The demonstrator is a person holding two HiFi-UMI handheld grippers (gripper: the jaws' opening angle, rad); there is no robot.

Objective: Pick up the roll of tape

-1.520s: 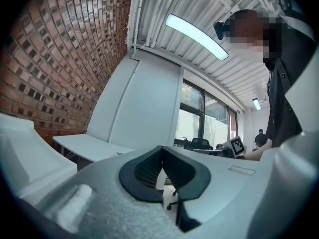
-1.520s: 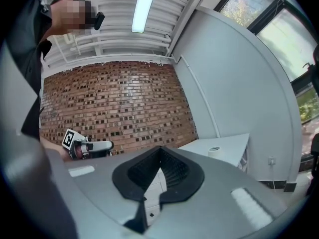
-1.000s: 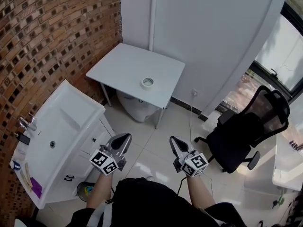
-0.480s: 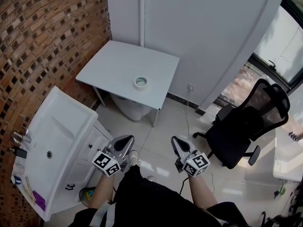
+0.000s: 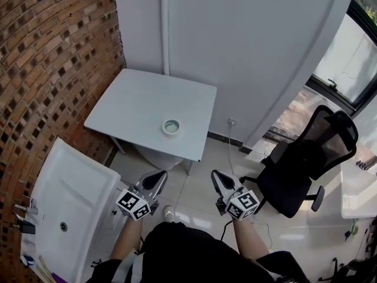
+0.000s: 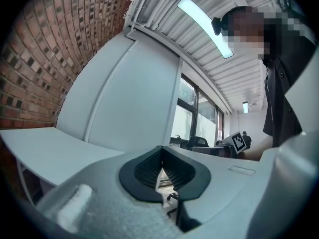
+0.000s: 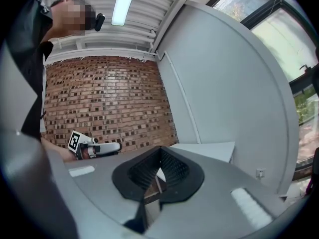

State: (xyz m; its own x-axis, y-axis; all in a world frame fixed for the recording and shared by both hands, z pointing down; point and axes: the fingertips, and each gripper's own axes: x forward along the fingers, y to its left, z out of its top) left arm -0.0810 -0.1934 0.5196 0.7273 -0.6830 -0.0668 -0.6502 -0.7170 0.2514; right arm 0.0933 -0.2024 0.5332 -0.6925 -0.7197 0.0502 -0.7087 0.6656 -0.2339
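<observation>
The roll of tape (image 5: 171, 126) is seen lying flat on the white worktop (image 5: 135, 99), near its front edge and well apart from both grippers. The left hand-held gripper (image 5: 158, 175) and the right hand-held gripper (image 5: 215, 175) are held level, side by side, above the tiled floor (image 5: 189, 184). The jaws of each are pressed together, with nothing between them.

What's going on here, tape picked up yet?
Not yet. A person holds a gripper in each hand, out in front and short of the white table. The left gripper and the right gripper are both shut with nothing in them. The roll of tape lies flat on the table near its front edge, untouched. A sink is on the left and an office chair on the right.
</observation>
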